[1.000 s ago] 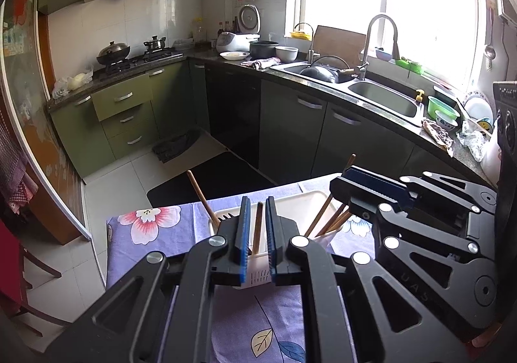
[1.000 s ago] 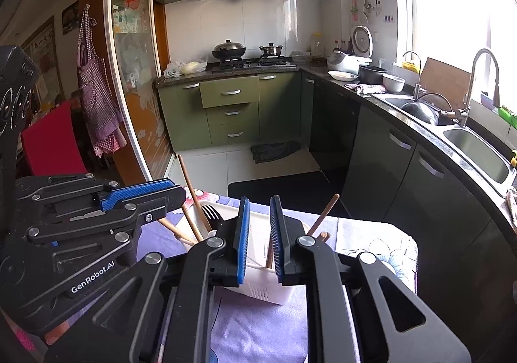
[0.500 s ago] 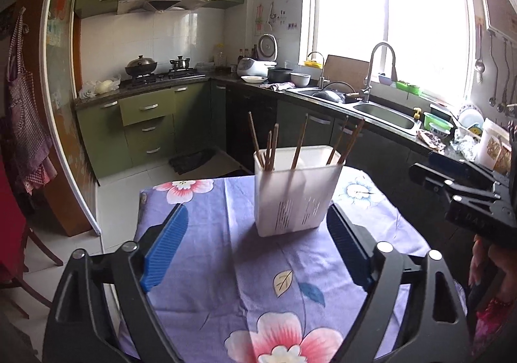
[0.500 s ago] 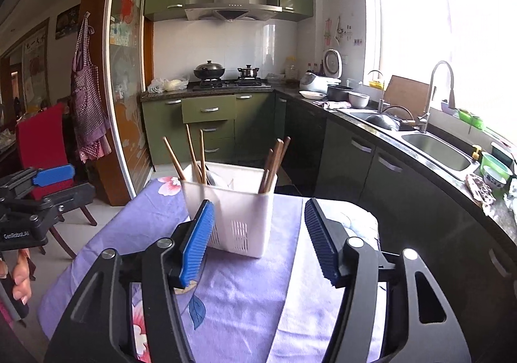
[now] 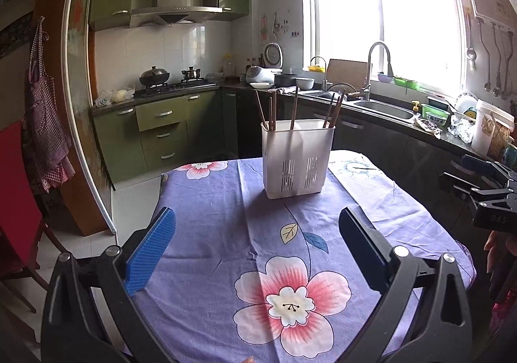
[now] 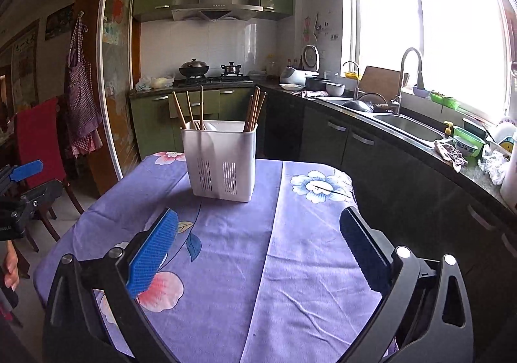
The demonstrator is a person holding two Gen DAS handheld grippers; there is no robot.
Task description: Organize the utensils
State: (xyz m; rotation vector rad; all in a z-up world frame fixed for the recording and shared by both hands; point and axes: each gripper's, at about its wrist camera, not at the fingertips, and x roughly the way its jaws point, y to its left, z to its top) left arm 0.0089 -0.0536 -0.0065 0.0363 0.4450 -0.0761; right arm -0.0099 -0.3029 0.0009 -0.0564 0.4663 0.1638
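Observation:
A white slotted utensil holder (image 5: 297, 157) stands upright on the purple flowered tablecloth (image 5: 226, 208). Several wooden chopsticks (image 5: 273, 109) stick up out of it, some in the left compartment and some in the right. The holder also shows in the right wrist view (image 6: 221, 159) with its chopsticks (image 6: 255, 109). My left gripper (image 5: 257, 245) is open and empty, well back from the holder over the near part of the table. My right gripper (image 6: 258, 248) is open and empty, also well back. The right gripper shows at the right edge of the left wrist view (image 5: 484, 191).
The table ends at its left edge (image 5: 161, 198) and right edge (image 6: 352, 198). A red chair (image 6: 35, 140) stands to the left. A dark counter with a sink (image 6: 407, 128) runs along the right. Green cabinets and a stove (image 5: 171, 85) are behind.
Both grippers were shut at the holder's top a second ago. They have opened wide and pulled back and down from the holder, which now stands alone farther away.

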